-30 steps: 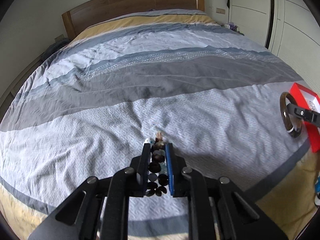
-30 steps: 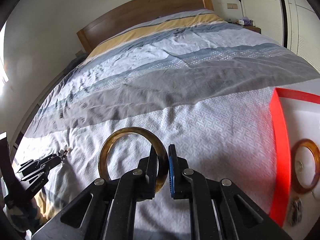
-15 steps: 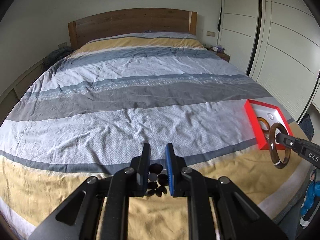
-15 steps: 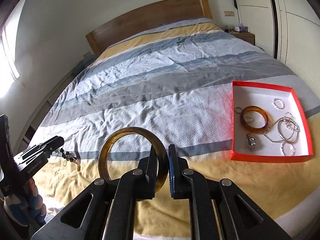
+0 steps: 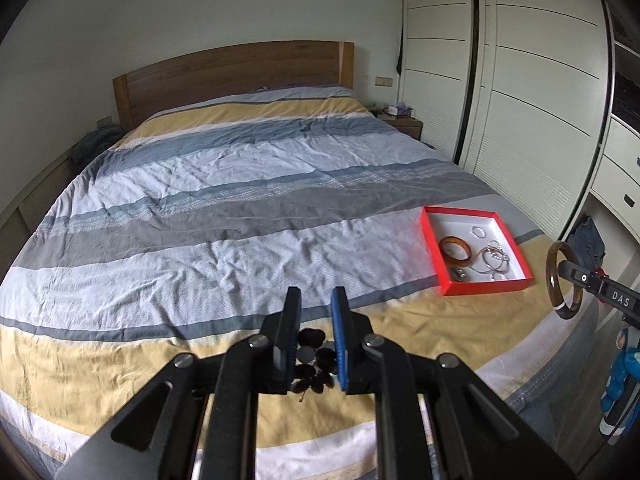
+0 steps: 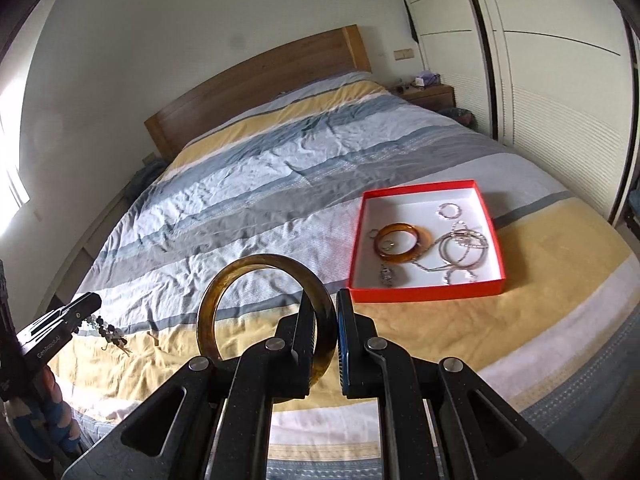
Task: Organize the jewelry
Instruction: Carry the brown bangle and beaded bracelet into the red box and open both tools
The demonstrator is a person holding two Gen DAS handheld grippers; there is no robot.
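Left gripper (image 5: 316, 322) pinching a dark bead bracelet (image 5: 314, 354), beads bunched between the jaws, above the yellow stripe of the bedspread (image 5: 240, 216). Right gripper (image 6: 325, 320) clamped on a brown bangle (image 6: 224, 292), upright. Red box (image 6: 424, 290) sits near the bed's right edge, holding an amber bangle (image 6: 402, 242) and silver chains (image 6: 464, 246).

Striped bed (image 5: 248, 200) (wooden headboard (image 5: 236, 76)), white wardrobes (image 5: 520, 92)

The bed (image 5: 248, 216) is viewed from above its foot by both wrist cameras, faced toward the headboard (image 5: 224, 76) (neither is close). The red box (image 5: 476, 256) is shared, seen nearer in the right view (image 6: 424, 248).
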